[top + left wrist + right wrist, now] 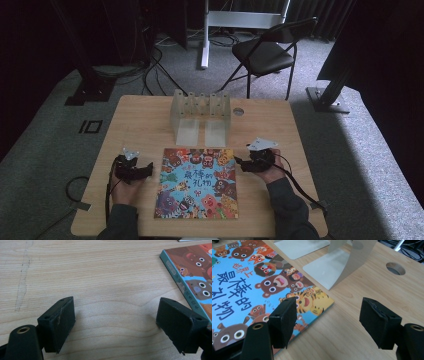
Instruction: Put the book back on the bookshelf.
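Observation:
A colourful picture book (197, 183) with cartoon animals lies flat in the middle of the wooden table (135, 130). My left gripper (148, 169) rests on the table just left of the book, open, with bare wood between its pads; the book's teal edge (185, 277) shows at the right of the left gripper view. My right gripper (237, 162) hovers at the book's upper right corner (322, 305), open, its left pad over the cover and its right pad (378, 320) over bare table. Nothing is held.
Two pale metal bookends (201, 116) stand upright behind the book; their flat feet (329, 267) lie close ahead of the right gripper. A round hole (395, 268) sits in the table at the back right. A black folding chair (265, 52) stands beyond the table.

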The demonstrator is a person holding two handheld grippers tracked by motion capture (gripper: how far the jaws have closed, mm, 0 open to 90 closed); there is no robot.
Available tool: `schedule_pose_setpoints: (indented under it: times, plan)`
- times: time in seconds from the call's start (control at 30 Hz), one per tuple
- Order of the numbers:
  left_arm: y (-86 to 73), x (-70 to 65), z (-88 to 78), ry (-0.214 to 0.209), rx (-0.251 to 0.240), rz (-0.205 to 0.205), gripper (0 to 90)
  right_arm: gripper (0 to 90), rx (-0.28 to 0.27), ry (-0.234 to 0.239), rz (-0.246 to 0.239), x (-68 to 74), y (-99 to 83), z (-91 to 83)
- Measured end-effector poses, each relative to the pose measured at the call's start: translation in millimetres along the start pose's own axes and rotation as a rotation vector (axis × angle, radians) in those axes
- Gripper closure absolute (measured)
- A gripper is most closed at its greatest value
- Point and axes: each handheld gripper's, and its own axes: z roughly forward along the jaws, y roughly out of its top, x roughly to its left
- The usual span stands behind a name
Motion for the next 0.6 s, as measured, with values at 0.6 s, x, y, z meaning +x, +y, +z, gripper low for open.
schedule_pose_setpoints:
  times: [0.6]
  plan:
    - [0.5, -1.8, -0.5, -0.004, 0.004, 0.008, 17.2, 28.8, 0.004, 0.031, -0.014, -1.5, 13.4, 28.1]
